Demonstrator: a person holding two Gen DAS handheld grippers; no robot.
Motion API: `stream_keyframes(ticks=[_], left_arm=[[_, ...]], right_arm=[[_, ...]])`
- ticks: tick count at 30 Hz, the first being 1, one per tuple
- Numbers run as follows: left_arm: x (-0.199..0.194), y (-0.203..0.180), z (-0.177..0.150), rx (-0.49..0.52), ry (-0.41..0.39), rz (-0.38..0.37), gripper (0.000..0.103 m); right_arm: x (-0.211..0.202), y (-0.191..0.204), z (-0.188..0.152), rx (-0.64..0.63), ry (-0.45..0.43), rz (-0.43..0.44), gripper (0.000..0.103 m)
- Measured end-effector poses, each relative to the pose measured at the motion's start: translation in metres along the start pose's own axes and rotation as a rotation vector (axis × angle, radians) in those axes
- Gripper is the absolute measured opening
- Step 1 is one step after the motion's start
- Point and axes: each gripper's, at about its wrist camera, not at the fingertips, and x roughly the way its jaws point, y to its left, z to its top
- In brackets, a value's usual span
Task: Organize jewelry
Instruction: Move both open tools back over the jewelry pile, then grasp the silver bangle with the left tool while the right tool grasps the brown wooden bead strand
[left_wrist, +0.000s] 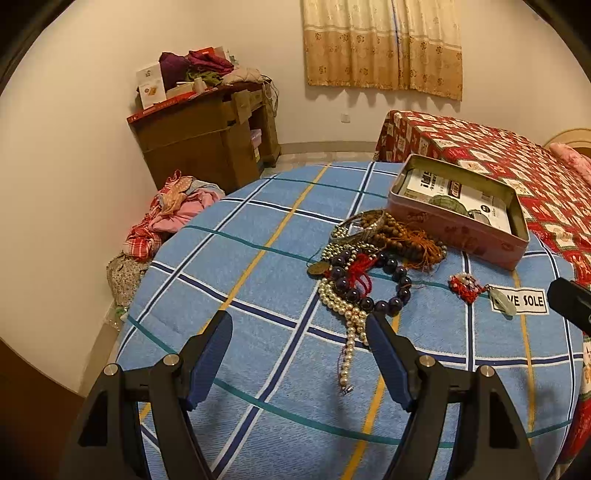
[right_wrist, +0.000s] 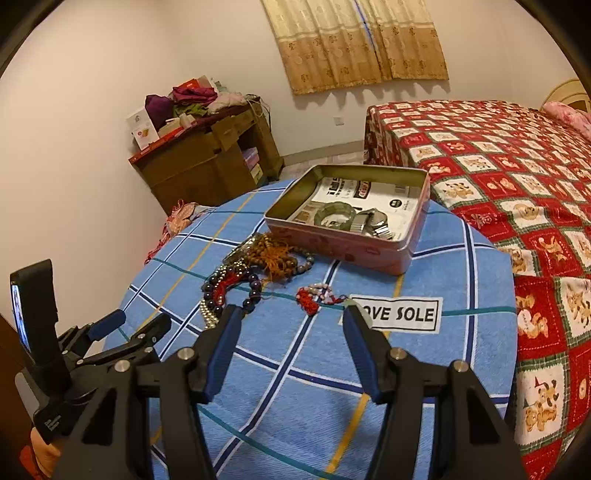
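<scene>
Jewelry heap (left_wrist: 364, 258) lies mid-table (left_wrist: 236, 288), touching the near wall of the open tin (left_wrist: 458, 229) at the far edge. Red charm (right_wrist: 314, 295) lies apart, beside the label (right_wrist: 400, 314). Left gripper (left_wrist: 299, 332) and right gripper (right_wrist: 291, 325): jaws spread, holding nothing. Bare cloth near front edge.

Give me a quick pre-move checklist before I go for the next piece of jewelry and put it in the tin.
1. Right gripper open and empty: ok.
2. Left gripper open and empty: ok.
3. Pink tin lid off, opening up: ok.
4. Room in the tin: ok; a green bangle and a metal piece sit at its front, paper liner bare behind.
5. Red charm piece lying apart from the pile: ok, and nearest the right fingers.
6. Pearl strand free of the dark bead bracelet: not ok, they overlap in the pile.
</scene>
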Motion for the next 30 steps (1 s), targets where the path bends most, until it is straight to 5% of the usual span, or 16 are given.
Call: stream_keyframes(ticks=[19,25,30], left_arm=[[0.001,0.009,0.007,-0.002,-0.024,0.050,0.075],[0.027,0.014,0.019,0.073,-0.044,-0.018,0.075],[0.067,-0.001,0.053,0.095,-0.014,-0.165,0.075]], right_arm=[[0.001,0.019,0.002,-0.042,-0.003,0.002,0.061],[0.016,0.007,0.003,-0.020,0.035,-0.015,0.061],[0.024,-0.006,0.007,0.013,0.049,-0.018,0.061]])
